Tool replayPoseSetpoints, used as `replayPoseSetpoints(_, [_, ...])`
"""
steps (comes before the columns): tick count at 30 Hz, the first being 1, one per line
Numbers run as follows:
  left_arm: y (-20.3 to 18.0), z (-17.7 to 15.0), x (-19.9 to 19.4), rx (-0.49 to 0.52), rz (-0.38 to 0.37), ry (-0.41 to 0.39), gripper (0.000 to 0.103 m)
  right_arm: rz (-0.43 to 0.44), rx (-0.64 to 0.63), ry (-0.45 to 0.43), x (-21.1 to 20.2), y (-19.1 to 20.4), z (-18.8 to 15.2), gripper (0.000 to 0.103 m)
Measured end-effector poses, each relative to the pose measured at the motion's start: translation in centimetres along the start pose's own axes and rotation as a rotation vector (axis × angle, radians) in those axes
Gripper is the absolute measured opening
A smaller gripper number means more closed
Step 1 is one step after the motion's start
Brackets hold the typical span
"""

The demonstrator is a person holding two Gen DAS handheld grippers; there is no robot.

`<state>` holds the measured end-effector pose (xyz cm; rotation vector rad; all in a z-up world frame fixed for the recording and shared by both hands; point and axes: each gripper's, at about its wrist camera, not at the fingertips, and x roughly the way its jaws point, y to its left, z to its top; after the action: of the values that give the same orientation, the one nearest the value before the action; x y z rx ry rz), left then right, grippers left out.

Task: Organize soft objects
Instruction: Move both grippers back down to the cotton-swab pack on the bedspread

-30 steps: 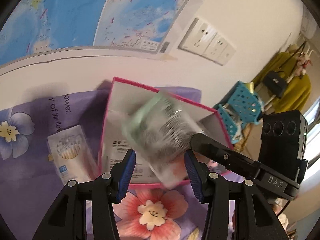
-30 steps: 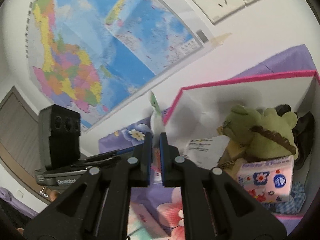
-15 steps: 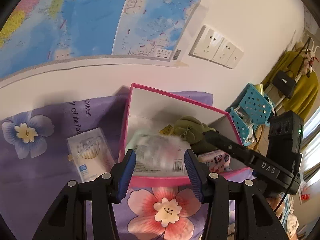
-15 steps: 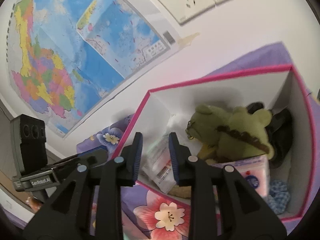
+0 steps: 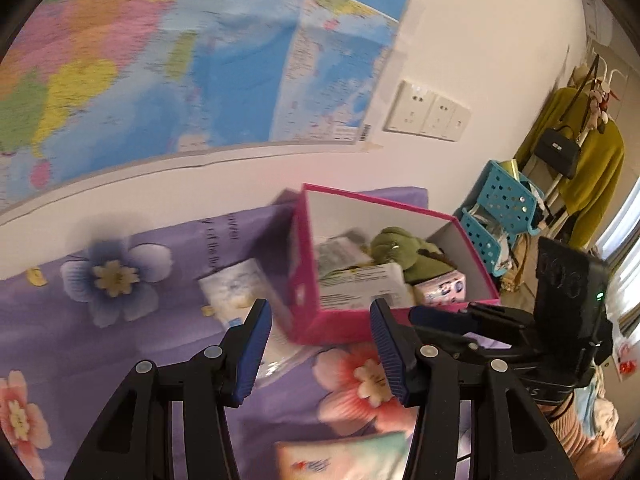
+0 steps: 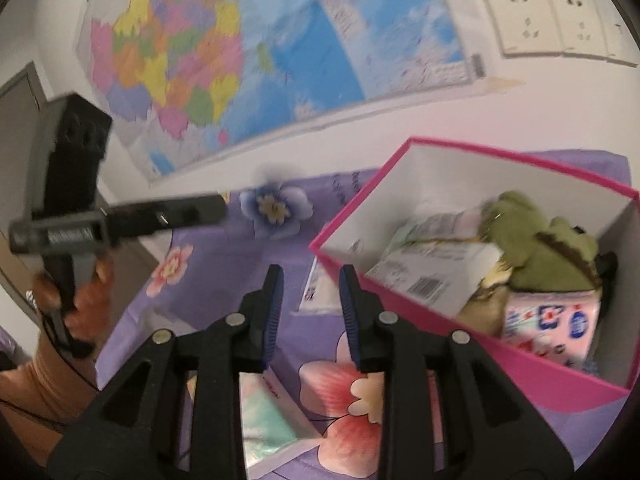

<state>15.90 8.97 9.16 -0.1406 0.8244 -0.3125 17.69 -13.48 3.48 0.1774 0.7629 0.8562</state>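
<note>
An open pink cardboard box [image 6: 448, 344] with white inner walls sits on the purple cloth, holding a flat white printed packet [image 6: 432, 268], a green plush frog [image 6: 536, 248] at its 2 o'clock and a pink tissue pack [image 6: 548, 320] at its 5 o'clock.

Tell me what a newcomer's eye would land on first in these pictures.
The bright pink box on the purple flowered cloth, with a green plush toy lying inside beside a pink tissue pack and a white packet. Behind it, a large colourful map covers the wall. Up close, the left gripper and right gripper both stand open with nothing between their blue pads.
</note>
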Motion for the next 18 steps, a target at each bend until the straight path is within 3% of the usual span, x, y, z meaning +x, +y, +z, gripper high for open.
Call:
replayPoseSetpoints(10, [6.7,0.0,-1.6,-0.016,0.054,0.011,0.053,0.025,-0.026,0.155,5.7,2.2,-1.9,0.031])
replayPoseSetpoints(18, [12.5,-1.0,5.1,-0.096,0.029,0.150,0.053,0.004,-0.034,0.202,9.1,3.6,-2.0,0.031])
